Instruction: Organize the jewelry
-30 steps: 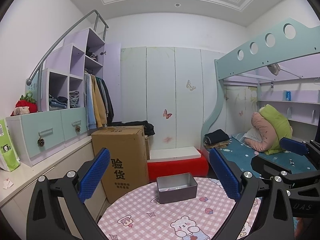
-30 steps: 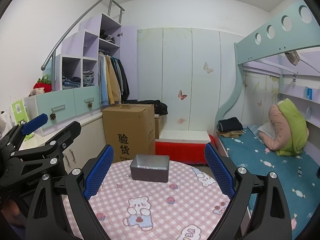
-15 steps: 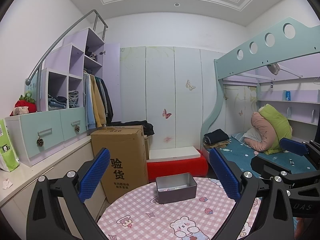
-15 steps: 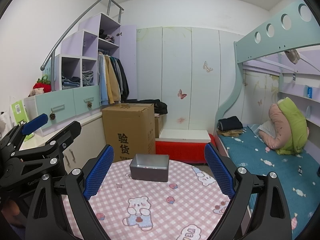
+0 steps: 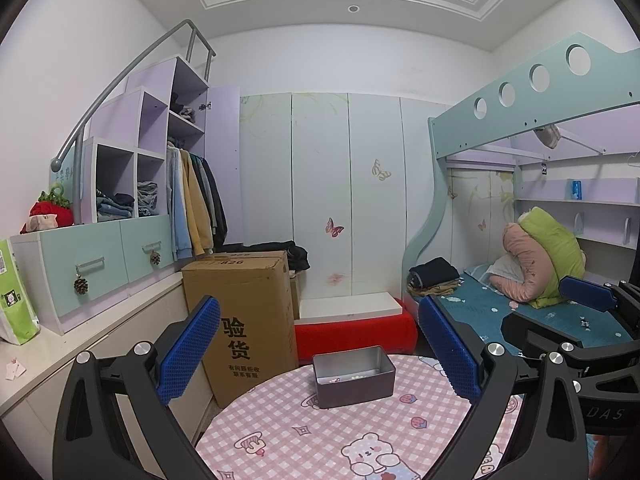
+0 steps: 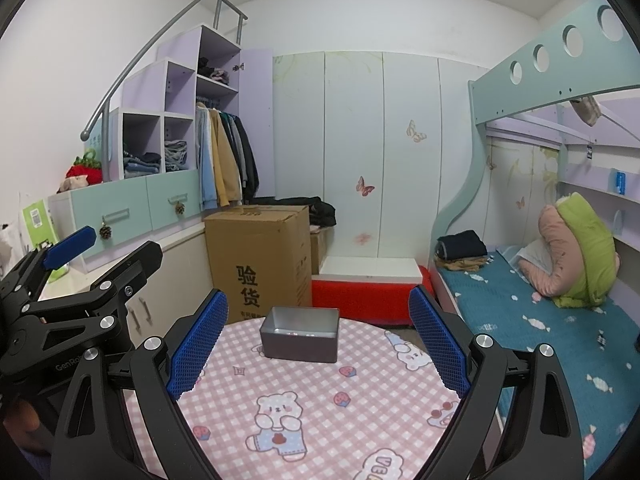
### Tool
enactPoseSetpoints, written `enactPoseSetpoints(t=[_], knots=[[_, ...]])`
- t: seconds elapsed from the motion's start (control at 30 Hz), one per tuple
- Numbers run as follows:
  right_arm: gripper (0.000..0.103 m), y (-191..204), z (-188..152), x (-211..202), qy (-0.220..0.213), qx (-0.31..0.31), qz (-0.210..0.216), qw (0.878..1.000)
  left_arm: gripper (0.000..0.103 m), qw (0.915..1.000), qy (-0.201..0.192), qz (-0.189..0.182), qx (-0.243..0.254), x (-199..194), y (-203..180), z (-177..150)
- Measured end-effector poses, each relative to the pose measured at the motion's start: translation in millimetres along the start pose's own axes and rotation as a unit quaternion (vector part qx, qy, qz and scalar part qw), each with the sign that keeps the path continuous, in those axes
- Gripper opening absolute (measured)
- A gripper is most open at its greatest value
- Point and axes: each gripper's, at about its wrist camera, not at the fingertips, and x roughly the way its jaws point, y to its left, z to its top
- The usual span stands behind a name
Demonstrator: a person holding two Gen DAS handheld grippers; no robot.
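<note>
Both claws, left claw [image 5: 320,356] and right claw [image 6: 318,344], gape wide and hold nothing. Centre frame, a small grey metal rectangular tin [image 5: 354,376] sits on the pink checked tabletop [image 6: 320,412]. Best approach is probably slow, from above. The left view shows small pale pieces inside; the right barely does.

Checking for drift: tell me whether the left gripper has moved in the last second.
Barely. In its own view the tin and cardboard box sit almost where they did, drifted only slightly left, so the left gripper holds nearly steady.
</note>
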Motion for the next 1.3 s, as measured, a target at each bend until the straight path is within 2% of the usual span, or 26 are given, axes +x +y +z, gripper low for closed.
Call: enactPoseSetpoints(t=[1.3], knots=[[0.089,3.2,-12.1,9.8,0.009,0.005,0.0,1.0,0.096,1.0,0.007,-0.001,0.001,10.8,1.5,-4.8]])
